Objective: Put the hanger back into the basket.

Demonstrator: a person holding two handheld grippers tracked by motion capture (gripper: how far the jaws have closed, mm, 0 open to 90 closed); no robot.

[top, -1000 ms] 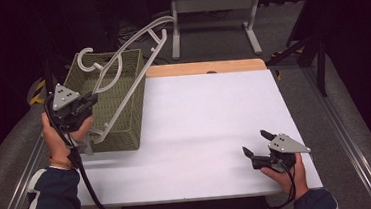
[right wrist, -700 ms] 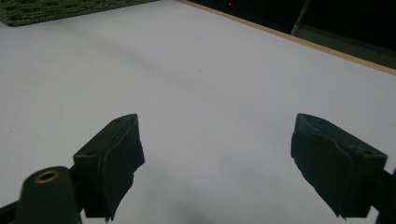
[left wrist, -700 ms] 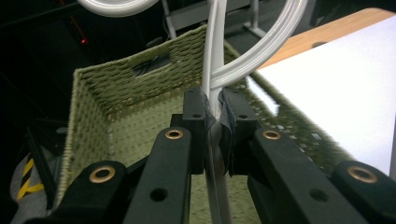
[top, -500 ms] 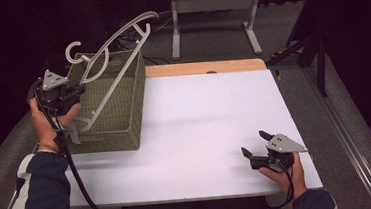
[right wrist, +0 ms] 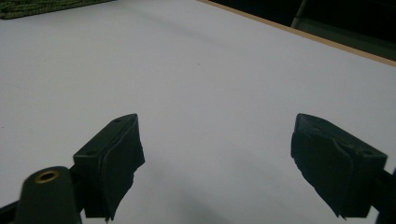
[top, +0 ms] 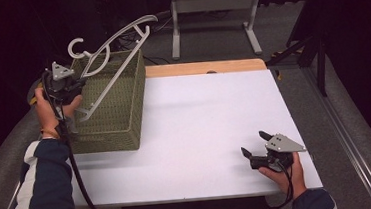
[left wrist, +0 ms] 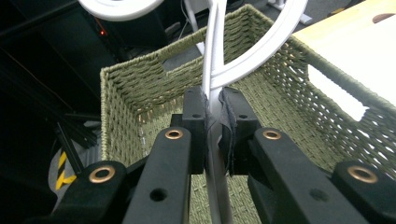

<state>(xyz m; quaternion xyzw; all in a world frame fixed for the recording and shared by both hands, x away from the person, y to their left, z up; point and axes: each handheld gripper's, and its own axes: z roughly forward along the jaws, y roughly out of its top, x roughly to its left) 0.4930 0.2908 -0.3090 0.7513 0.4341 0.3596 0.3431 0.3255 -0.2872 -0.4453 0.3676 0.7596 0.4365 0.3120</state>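
Note:
A white plastic coat hanger (top: 111, 47) is lifted above an olive woven basket (top: 117, 120) at the table's left side. My left gripper (top: 74, 88) is shut on the hanger's lower bar (left wrist: 214, 100), with the hook (left wrist: 119, 7) up and left. In the left gripper view the basket's inside (left wrist: 154, 93) lies beyond the jaws. My right gripper (top: 256, 146) rests low over the white table top (top: 200, 123) near the front right, open, with nothing between its fingers (right wrist: 112, 158).
A wooden strip (top: 205, 68) runs along the table's far edge. A grey metal stand (top: 211, 12) rises behind the table. A cable (top: 76, 173) trails from the left gripper down past the sleeve. A rail (top: 346, 137) runs along the floor at the right.
The left gripper has drawn the hanger up and leftwards out of the basket, tilting it more upright. The right gripper has stayed where it was, open.

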